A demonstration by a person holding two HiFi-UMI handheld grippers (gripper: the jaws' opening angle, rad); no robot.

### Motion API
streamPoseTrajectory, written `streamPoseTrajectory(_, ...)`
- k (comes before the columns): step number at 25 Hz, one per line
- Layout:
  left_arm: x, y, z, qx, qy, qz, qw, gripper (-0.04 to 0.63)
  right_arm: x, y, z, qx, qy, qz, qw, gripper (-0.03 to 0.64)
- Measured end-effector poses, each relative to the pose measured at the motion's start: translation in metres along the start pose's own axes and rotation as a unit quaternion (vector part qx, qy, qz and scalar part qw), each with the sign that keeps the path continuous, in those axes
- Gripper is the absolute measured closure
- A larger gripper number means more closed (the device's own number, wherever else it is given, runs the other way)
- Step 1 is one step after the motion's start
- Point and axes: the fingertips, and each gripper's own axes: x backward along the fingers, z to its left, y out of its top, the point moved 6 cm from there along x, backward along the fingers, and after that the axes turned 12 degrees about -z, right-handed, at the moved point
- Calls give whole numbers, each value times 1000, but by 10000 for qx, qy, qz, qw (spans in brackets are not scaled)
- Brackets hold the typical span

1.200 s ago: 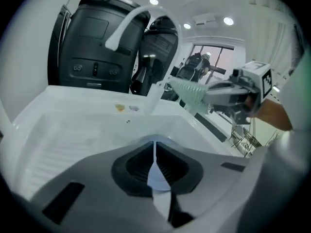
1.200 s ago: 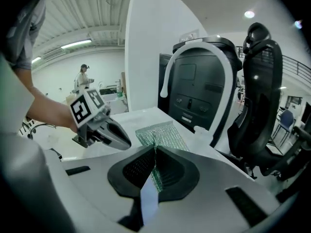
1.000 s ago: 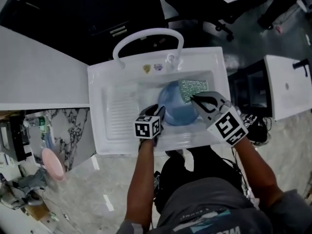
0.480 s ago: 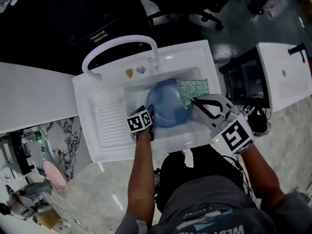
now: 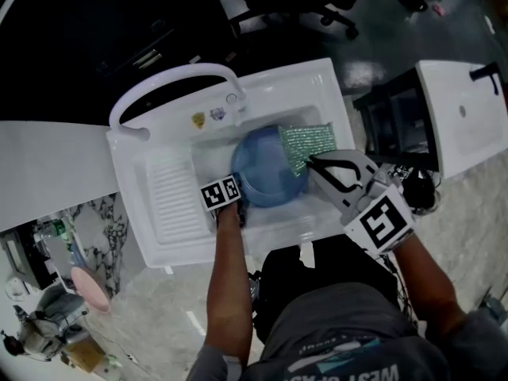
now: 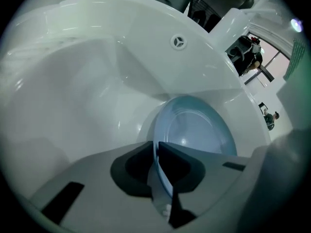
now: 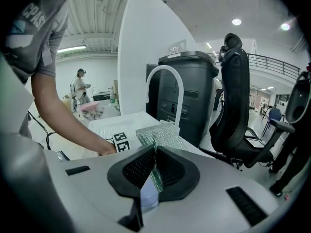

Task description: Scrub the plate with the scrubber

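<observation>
A light blue plate point(image 5: 268, 167) leans tilted in the white sink basin. Its rim runs between the jaws of my left gripper point(image 5: 236, 187) at the plate's left edge. In the left gripper view the plate point(image 6: 194, 130) stands on edge, and the jaws of the left gripper point(image 6: 156, 152) are closing with the pads on the rim. My right gripper point(image 5: 311, 161) is shut on a green glittery scrubber point(image 5: 308, 143) at the plate's upper right edge. In the right gripper view the scrubber point(image 7: 160, 135) sticks out ahead of the right gripper point(image 7: 155, 154).
The white sink point(image 5: 333, 94) has a ribbed drainboard point(image 5: 171, 197) on its left and an arched faucet point(image 5: 171, 82) at the back. A white counter point(image 5: 468, 109) stands to the right. A black bin point(image 7: 187, 91) and an office chair point(image 7: 238, 106) stand behind the sink.
The head camera has shifted, so the sink sits further left in view. My left gripper has stayed at the plate's left rim. The right gripper keeps the scrubber at the plate's right edge.
</observation>
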Motion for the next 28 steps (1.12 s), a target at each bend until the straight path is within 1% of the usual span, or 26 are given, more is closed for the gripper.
streamPoseTrajectory(2, -3, -5, -2, 106, -110, 187, 9997, 558, 0, -1, -2, -11, 1, 21, 10000, 577)
streamPoseTrajectory(4, -6, -9, -5, 395, -297, 329, 9982, 566, 0, -1, -3, -2, 4, 42, 10000, 577)
streamPoseTrajectory(7, -5, -10, -9, 810, -491, 333, 9949, 579, 1, -2, -4, 5, 3, 30, 10000, 577)
streamPoseTrajectory(9, 0, -9, -11, 935, -594, 302, 9934, 580, 2, -2, -4, 3, 7, 40, 10000, 577)
streamPoseTrajectory(11, 9, -6, -13, 922, -661, 245, 9932, 578, 1, -3, -4, -5, 12, 62, 10000, 577)
streamPoseTrajectory(16, 37, 5, -20, 623, -686, 9, 9957, 578, -6, -11, 4, -75, 65, 217, 9997, 577)
streamPoseTrajectory(19, 56, 8, -19, 517, -669, -136, 9963, 577, -18, -19, 15, -144, 167, 331, 9992, 577)
streamPoseTrajectory(23, 76, 7, -14, 458, -680, -255, 9963, 562, -43, -41, 40, -264, 442, 587, 9969, 577)
streamPoseTrajectory(25, 83, 6, -11, 448, -669, -291, 9963, 555, -60, -57, 57, -223, 672, 846, 9939, 577)
streamPoseTrajectory(28, 89, 8, -8, 509, -690, -369, 9956, 560, -89, -91, 83, -201, 1024, 1345, 9854, 577)
